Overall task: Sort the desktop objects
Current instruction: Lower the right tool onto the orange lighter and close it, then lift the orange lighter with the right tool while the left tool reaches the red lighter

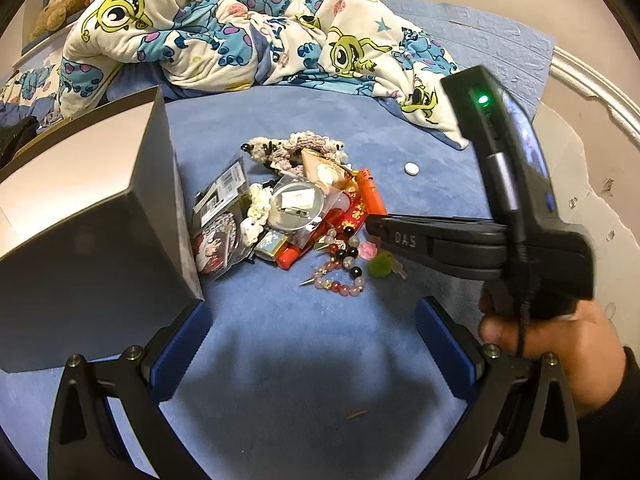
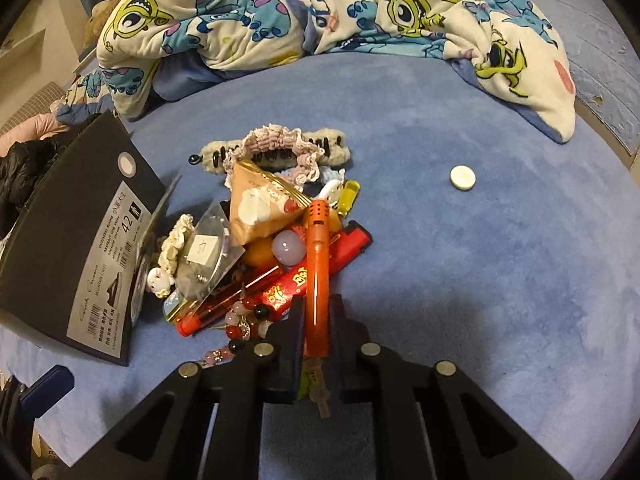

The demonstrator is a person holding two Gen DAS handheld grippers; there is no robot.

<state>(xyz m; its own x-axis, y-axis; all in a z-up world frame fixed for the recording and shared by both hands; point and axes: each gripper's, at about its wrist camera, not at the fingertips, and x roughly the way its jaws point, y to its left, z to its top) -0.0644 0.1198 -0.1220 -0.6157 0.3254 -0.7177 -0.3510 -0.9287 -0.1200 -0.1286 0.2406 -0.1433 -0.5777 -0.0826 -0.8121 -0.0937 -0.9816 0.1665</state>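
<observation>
A heap of small items lies on the blue bed cover (image 1: 288,328): a bead bracelet (image 1: 340,276), a clear bag with a round disc (image 1: 294,210), a crocheted scrunchie (image 2: 272,148), a tan packet (image 2: 260,204) and red lighters (image 2: 348,248). My right gripper (image 2: 316,312) is shut on an orange pen-shaped lighter (image 2: 318,276) at the heap's near edge; it shows in the left wrist view (image 1: 384,232) coming from the right. My left gripper (image 1: 312,344) is open and empty, low over the cover in front of the heap.
A dark shoe box (image 1: 92,216) stands left of the heap, touching it; its label shows in the right wrist view (image 2: 108,264). A white round tablet (image 2: 463,177) lies alone to the right. A cartoon-print quilt (image 1: 240,28) is bunched behind.
</observation>
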